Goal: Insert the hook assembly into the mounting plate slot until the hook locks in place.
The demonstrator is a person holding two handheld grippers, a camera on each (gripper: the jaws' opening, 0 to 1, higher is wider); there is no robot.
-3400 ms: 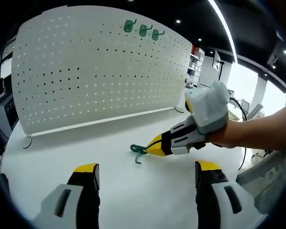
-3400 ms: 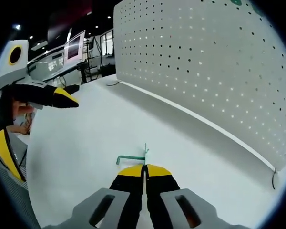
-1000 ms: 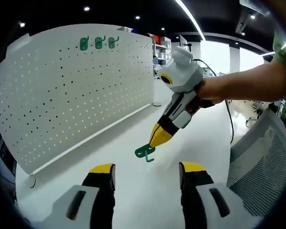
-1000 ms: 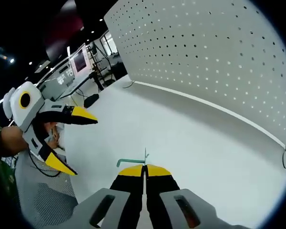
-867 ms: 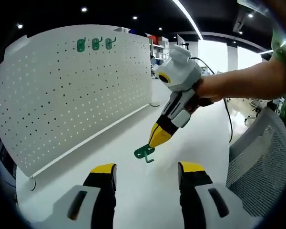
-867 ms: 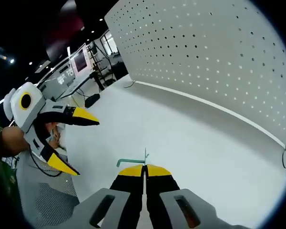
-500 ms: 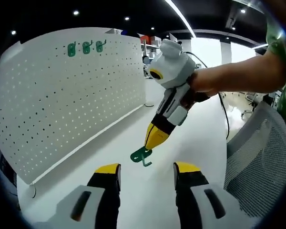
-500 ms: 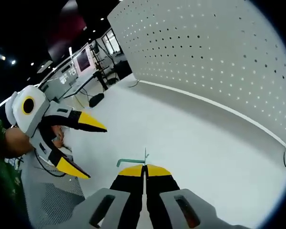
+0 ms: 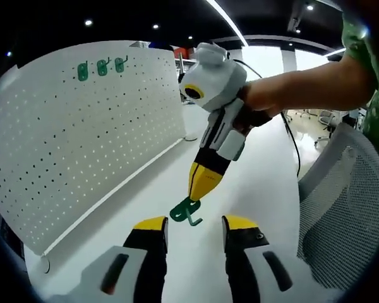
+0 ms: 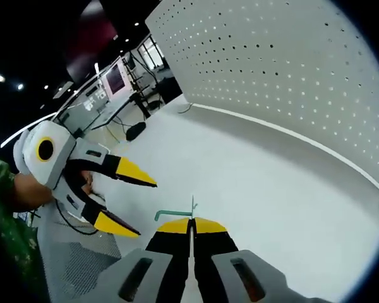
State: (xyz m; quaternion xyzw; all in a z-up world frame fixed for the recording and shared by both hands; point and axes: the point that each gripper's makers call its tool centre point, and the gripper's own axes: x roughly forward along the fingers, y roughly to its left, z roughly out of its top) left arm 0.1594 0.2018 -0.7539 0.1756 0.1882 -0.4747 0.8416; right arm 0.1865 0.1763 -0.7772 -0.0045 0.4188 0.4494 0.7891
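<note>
A small green hook [image 9: 187, 211] hangs in the air above the white table, pinched in my right gripper [image 9: 198, 197], whose yellow tips are shut on it. In the right gripper view the same hook [image 10: 174, 213] sticks out leftward past the closed tips of the right gripper [image 10: 191, 221]. My left gripper [image 9: 191, 223] is open just below the hook, one jaw on each side; it also enters the right gripper view as the left gripper [image 10: 126, 201], jaws apart. The white pegboard mounting plate [image 9: 82, 139] stands upright at the back of the table [image 10: 290, 88].
Three green hooks [image 9: 101, 67] hang near the pegboard's top edge. A grey mesh chair back [image 9: 341, 208] stands at the right. A person's arm [image 9: 303, 88] holds the right gripper. Desks with monitors [image 10: 114, 82] lie beyond the table.
Both grippers have come closer together. The right gripper with the hook now hangs just above the left gripper's open jaws, which have narrowed a little.
</note>
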